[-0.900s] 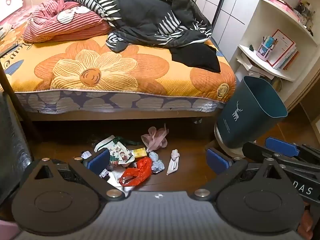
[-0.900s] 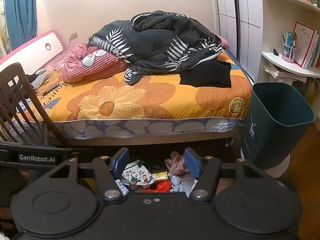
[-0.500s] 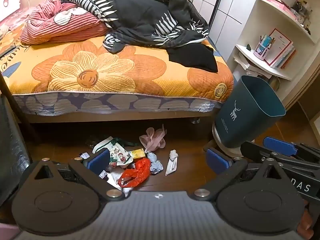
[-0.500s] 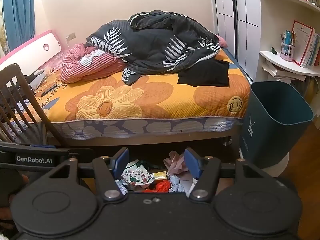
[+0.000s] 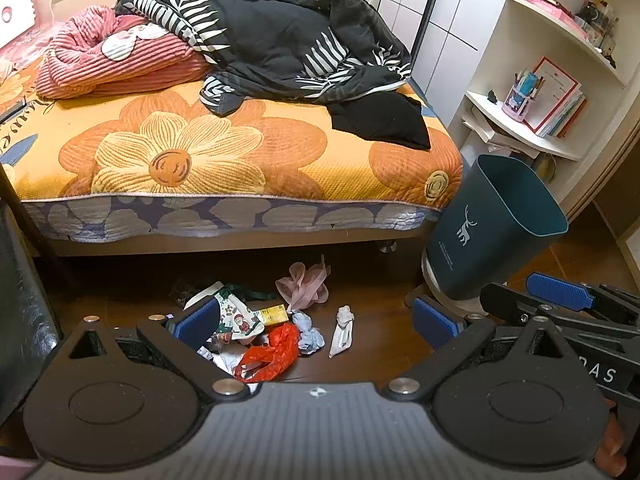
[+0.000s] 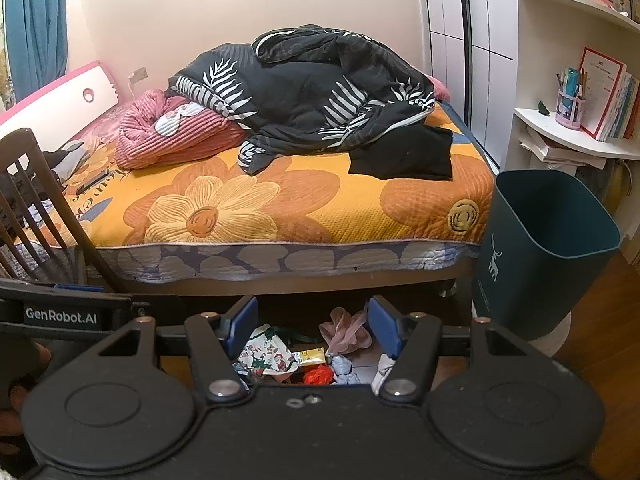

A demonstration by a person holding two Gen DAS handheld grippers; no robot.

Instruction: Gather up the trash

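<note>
Trash (image 5: 276, 332) lay heaped on the floor (image 5: 380, 344) near the bed (image 5: 240, 152), left of the teal bin (image 5: 496, 232). Both the left tongs (image 5: 316, 320) and the right tongs (image 6: 308, 326) hung open and empty above it.

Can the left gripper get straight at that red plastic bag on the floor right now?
Probably yes: the left gripper is open, the red plastic bag lies on top of the pile between its fingers, and nothing covers it.
</note>
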